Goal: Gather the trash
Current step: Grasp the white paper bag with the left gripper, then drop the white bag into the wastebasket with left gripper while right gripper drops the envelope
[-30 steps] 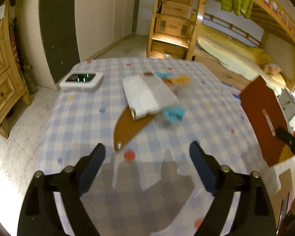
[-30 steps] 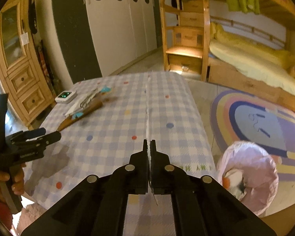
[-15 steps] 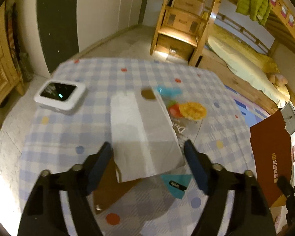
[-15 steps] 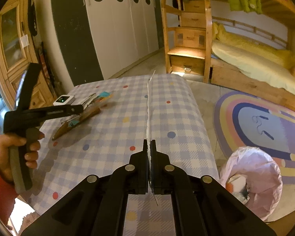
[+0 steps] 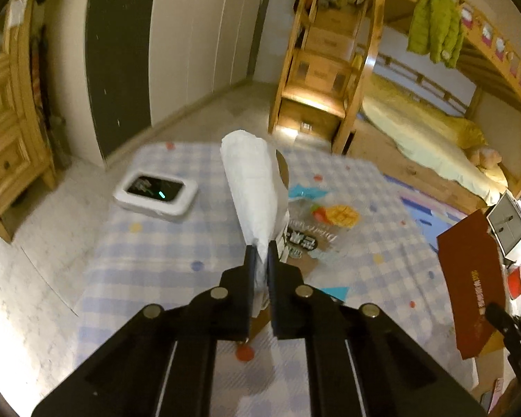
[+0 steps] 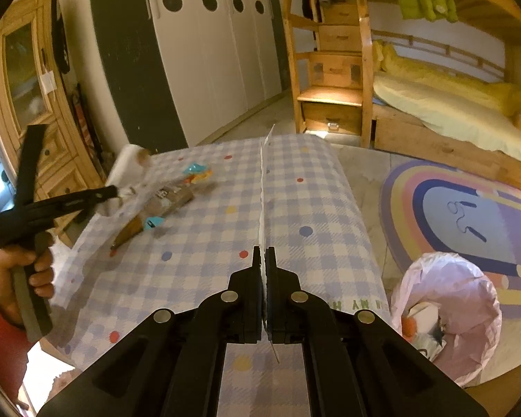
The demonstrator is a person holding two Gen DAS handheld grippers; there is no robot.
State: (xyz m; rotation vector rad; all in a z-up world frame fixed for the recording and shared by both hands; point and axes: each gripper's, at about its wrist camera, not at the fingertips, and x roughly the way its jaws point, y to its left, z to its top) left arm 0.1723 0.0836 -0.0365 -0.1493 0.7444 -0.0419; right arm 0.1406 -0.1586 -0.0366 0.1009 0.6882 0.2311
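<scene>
My left gripper [image 5: 259,260] is shut on a white paper bag [image 5: 255,187] and holds it lifted above the checked table [image 5: 156,253]. It also shows in the right wrist view [image 6: 113,191] with the bag [image 6: 126,163]. My right gripper [image 6: 263,260] is shut on a thin white sheet [image 6: 263,187] seen edge-on above the table [image 6: 312,208]. More trash lies on the table: a clear fruit-print wrapper [image 5: 330,219], blue scraps [image 5: 333,292] and a brown card piece [image 6: 135,226].
A white device with a screen [image 5: 155,193] sits at the table's left corner. A pink trash bag [image 6: 448,316] stands on the floor right of the table. A brown box flap [image 5: 472,288] is at the right. A bunk bed and a wooden cabinet stand behind.
My left gripper moved over the white paper bag, shut on it and lifted it off the table. My right gripper stayed shut on the thin sheet.
</scene>
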